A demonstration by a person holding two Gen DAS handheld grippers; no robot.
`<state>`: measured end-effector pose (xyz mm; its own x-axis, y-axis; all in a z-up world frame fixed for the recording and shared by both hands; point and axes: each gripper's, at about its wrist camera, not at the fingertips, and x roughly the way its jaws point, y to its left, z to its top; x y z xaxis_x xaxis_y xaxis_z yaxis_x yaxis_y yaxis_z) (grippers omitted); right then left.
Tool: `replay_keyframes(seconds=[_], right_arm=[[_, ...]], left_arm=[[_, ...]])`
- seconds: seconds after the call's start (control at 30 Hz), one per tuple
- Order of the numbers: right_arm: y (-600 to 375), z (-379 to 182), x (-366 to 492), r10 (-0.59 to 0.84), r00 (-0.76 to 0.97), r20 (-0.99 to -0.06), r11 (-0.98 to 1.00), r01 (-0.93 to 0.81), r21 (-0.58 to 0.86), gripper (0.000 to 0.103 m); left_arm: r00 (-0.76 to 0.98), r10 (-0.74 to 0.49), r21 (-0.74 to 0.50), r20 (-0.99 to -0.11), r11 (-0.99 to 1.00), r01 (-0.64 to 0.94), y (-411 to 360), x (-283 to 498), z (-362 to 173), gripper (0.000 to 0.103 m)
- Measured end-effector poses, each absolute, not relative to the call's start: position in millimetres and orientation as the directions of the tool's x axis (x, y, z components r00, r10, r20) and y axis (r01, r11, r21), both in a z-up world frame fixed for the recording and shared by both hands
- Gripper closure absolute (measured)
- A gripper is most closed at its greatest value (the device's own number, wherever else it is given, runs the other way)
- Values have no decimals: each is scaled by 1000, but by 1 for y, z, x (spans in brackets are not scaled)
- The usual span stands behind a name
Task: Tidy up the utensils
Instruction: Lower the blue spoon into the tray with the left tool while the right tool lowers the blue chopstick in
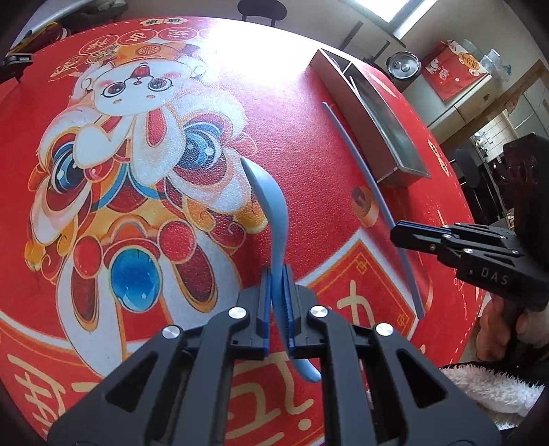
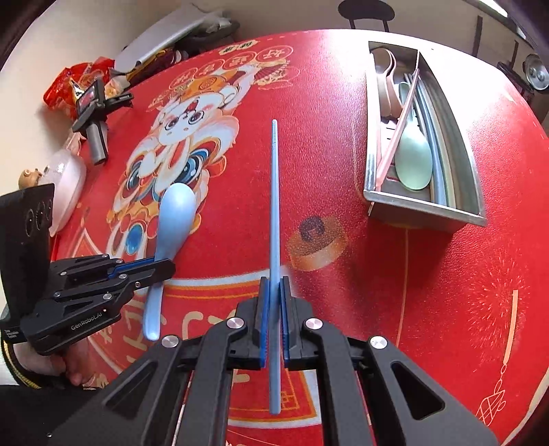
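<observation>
My left gripper (image 1: 277,274) is shut on the handle of a blue spoon (image 1: 271,206), whose bowl points away over the red tablecloth; the same blue spoon (image 2: 175,216) and left gripper (image 2: 164,266) show at the left of the right wrist view. My right gripper (image 2: 274,284) is shut on a blue chopstick (image 2: 274,192) that sticks out forward above the cloth. In the left wrist view the right gripper (image 1: 394,233) holds that chopstick (image 1: 363,161) at the right. A metal utensil tray (image 2: 422,206) stands at the upper right, holding a green spoon (image 2: 413,161), a pink chopstick and several other utensils.
The round table carries a red cloth (image 2: 429,291) with a cartoon print. At its far left lie a black device (image 2: 92,113), a clear lidded dish (image 2: 67,182) and red packaging (image 2: 75,82). A chair (image 2: 367,13) stands beyond the far edge. A hand (image 2: 55,367) holds the left gripper.
</observation>
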<state>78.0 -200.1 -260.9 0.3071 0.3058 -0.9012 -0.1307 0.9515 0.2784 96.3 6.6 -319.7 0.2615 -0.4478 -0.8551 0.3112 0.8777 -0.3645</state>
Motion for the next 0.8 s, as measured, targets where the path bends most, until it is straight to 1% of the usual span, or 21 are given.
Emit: replay_keyframes(seconds=[0.23,0.4,0.53,0.7,0.8], right_arm=[[-229,-244,86,333,381,-863,938,-41,344,97],[-259,-233,99,309,426,-850,933,38,358,97],[-285,-230,119,266,438,-859,935,99,340,97],[-312,-226,152,217,452,-866,936,155,315,97],[-321,-227,172,202,453,-869,936,173,307,97]], left_arm=[[284,-440,-358,-852,885,297,16,105,-305,92],[285,-475,-393,-833,869,300,6,124,-284,92],[286,-512,-416,-810,845,337,-24,151,-265,92],[292,-515,-380,-806,828,413,-81,189,-246,92],[269,-525,-391,-807,818,422,-117,218,-244,92]])
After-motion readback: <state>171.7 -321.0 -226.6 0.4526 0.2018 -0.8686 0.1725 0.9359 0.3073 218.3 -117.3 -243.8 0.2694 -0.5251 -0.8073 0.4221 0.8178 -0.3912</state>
